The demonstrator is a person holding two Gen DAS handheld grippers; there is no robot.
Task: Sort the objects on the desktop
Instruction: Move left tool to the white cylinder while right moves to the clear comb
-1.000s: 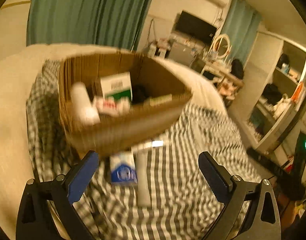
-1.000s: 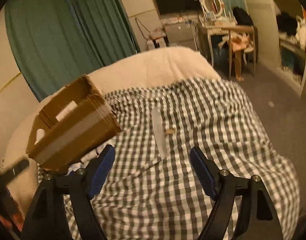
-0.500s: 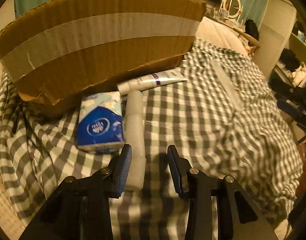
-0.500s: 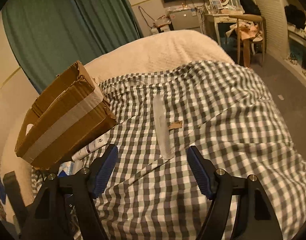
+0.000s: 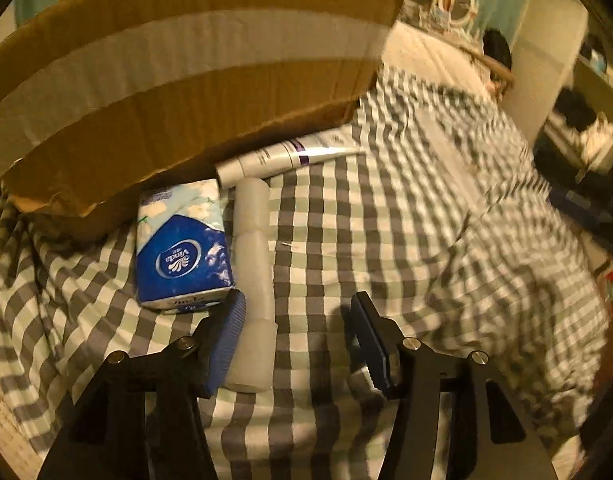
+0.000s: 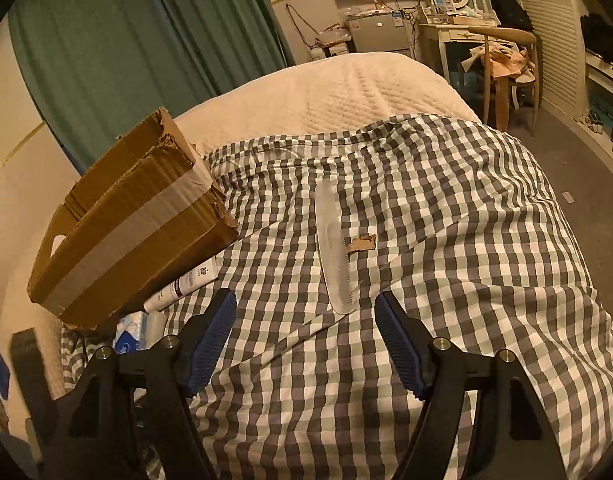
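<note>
In the left wrist view a white translucent bottle (image 5: 252, 280) lies on the checked bedspread (image 5: 386, 240), beside a blue tissue pack (image 5: 182, 248). A white tube (image 5: 282, 156) lies beyond them, under the edge of the taped cardboard box (image 5: 166, 80). My left gripper (image 5: 298, 340) is open and low over the cloth. The bottle's near end sits inside its jaws against the left finger (image 5: 226, 340), clear of the right one. In the right wrist view my right gripper (image 6: 306, 336) is open just short of a clear comb (image 6: 334, 248). Nothing is between its fingers.
A cardboard scrap (image 6: 360, 244) lies against the comb. The box (image 6: 126, 220) stands at the left of the bed, with the tube (image 6: 186, 282) and tissue pack (image 6: 128, 338) below it. A chair (image 6: 502, 68) and dresser stand past the bed.
My left gripper dropped from above the box down to the bedspread, narrowed, then widened a little around the bottle's end. My right gripper moved closer to the comb.
</note>
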